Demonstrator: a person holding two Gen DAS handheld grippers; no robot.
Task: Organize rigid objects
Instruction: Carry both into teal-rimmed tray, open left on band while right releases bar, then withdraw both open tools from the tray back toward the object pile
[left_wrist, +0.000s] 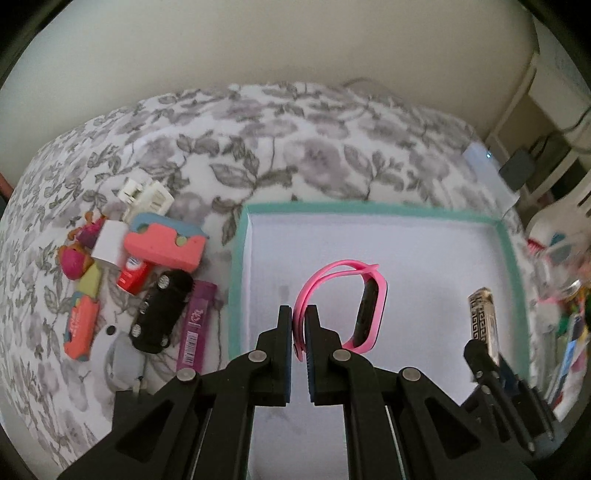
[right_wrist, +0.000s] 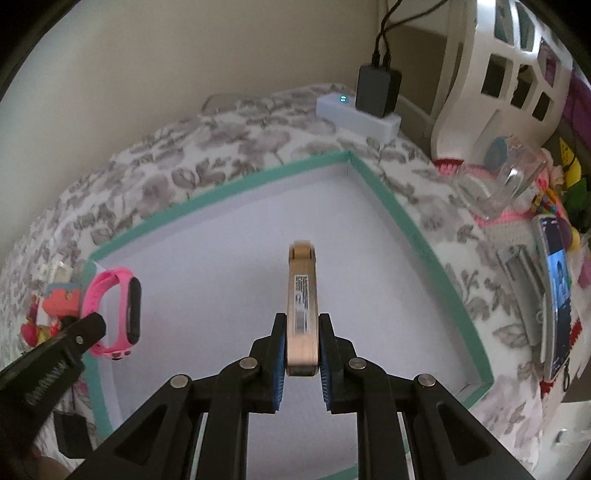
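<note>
A shallow white box with a teal rim (left_wrist: 238, 258) (right_wrist: 391, 199) lies on a floral cloth. My left gripper (left_wrist: 298, 314) is shut on the strap of a pink fitness band (left_wrist: 365, 306), held over the box's left part; the band also shows in the right wrist view (right_wrist: 122, 314). My right gripper (right_wrist: 302, 321) is shut on a gold patterned lighter (right_wrist: 303, 295), held over the box's middle; the lighter also shows in the left wrist view (left_wrist: 484, 317), where the right gripper (left_wrist: 484, 354) is at the box's right side.
Left of the box lies a pile of small items: a black toy car (left_wrist: 160, 312), a purple tube (left_wrist: 195, 325), a coral foam piece (left_wrist: 166, 245), a red can (left_wrist: 133, 273), white plugs (left_wrist: 147, 195). A power strip with charger (right_wrist: 365, 107), a clear cup (right_wrist: 502, 184) and a phone (right_wrist: 557, 295) lie right.
</note>
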